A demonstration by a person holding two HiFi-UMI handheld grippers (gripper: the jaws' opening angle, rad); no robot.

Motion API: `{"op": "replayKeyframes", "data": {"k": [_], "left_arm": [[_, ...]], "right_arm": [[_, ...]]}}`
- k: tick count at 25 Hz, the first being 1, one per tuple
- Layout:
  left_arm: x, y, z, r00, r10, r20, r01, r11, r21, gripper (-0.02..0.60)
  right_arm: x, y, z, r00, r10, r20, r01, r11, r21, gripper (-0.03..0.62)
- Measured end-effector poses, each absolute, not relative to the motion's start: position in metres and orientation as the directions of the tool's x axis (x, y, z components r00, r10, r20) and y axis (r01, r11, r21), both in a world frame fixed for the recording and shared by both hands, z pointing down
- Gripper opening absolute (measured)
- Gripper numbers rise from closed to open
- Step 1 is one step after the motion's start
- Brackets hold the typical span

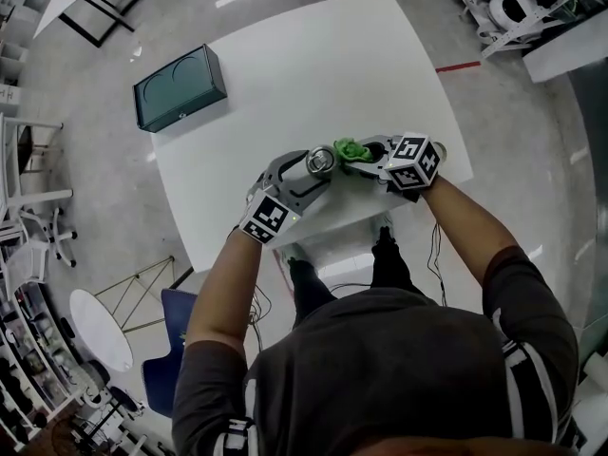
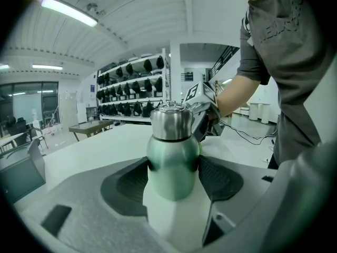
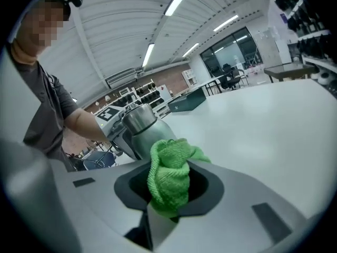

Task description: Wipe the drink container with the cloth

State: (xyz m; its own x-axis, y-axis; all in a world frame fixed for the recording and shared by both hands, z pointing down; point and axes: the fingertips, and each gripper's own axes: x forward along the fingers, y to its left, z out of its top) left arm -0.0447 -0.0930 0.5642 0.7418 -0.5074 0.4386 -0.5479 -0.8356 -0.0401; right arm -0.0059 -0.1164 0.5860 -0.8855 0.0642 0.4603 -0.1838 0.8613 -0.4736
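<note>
While my left hand-held gripper [image 1: 307,168] clamps the drink container [image 2: 172,159], I'd rub the cloth [image 3: 168,177], pinched in my right hand-held gripper [image 1: 372,158], firmly around its body.

The person is holding the left forearm [image 1: 223,275] and right forearm [image 1: 472,222] out in front, angled inward, grippers nearly tip to tip. The left gripper [image 1: 309,169] is clamping the drink container [image 2: 172,159] between its jaws; the right gripper [image 1: 373,159] is pinching the cloth [image 3: 168,179].
</note>
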Motion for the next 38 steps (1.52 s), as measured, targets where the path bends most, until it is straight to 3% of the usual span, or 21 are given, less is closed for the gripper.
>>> {"op": "replayKeyframes", "data": {"k": [2,6,10,17,24,27,30,32,38], "left_arm": [[-0.045,-0.093,0.564,0.742,-0.508,0.438,-0.548,-0.836,-0.042,0.299],[-0.044,-0.095,0.564,0.746,-0.508,0.431,-0.545,-0.837,-0.043,0.299],[-0.044,-0.093,0.563,0.749,-0.505,0.429,-0.541,-0.84,-0.043,0.299],[-0.042,-0.091,0.566,0.748,-0.51,0.425,-0.545,-0.837,-0.047,0.299],[-0.044,-0.093,0.564,0.754,-0.52,0.401,-0.551,-0.833,-0.045,0.299],[-0.043,-0.093,0.564,0.756,-0.523,0.395,-0.55,-0.834,-0.05,0.299],[-0.042,-0.092,0.564,0.758,-0.525,0.387,-0.55,-0.834,-0.053,0.299],[-0.042,-0.091,0.564,0.761,-0.527,0.379,-0.551,-0.833,-0.053,0.299],[-0.045,-0.094,0.562,0.766,-0.527,0.368,-0.548,-0.835,-0.056,0.299]], "right_arm": [[-0.004,-0.123,0.575,-0.916,0.079,0.394,-0.175,0.804,-0.568,0.081],[-0.001,-0.147,0.529,-0.99,0.079,0.114,-0.044,0.599,-0.799,0.081],[-0.003,-0.154,0.503,-0.994,0.078,-0.08,0.107,0.464,-0.88,0.081],[-0.019,-0.155,0.549,-0.982,0.158,0.104,-0.024,0.442,-0.897,0.081],[-0.039,-0.167,0.582,-0.868,0.212,0.448,-0.186,0.698,-0.691,0.078],[-0.044,-0.168,0.597,-0.769,0.208,0.604,-0.178,0.838,-0.516,0.077],[-0.049,-0.166,0.602,-0.669,0.236,0.705,-0.079,0.92,-0.383,0.077],[-0.053,-0.167,0.597,-0.641,0.278,0.716,-0.008,0.93,-0.368,0.078],[-0.079,-0.172,0.554,-0.717,0.471,0.513,0.097,0.797,-0.596,0.078]]}}
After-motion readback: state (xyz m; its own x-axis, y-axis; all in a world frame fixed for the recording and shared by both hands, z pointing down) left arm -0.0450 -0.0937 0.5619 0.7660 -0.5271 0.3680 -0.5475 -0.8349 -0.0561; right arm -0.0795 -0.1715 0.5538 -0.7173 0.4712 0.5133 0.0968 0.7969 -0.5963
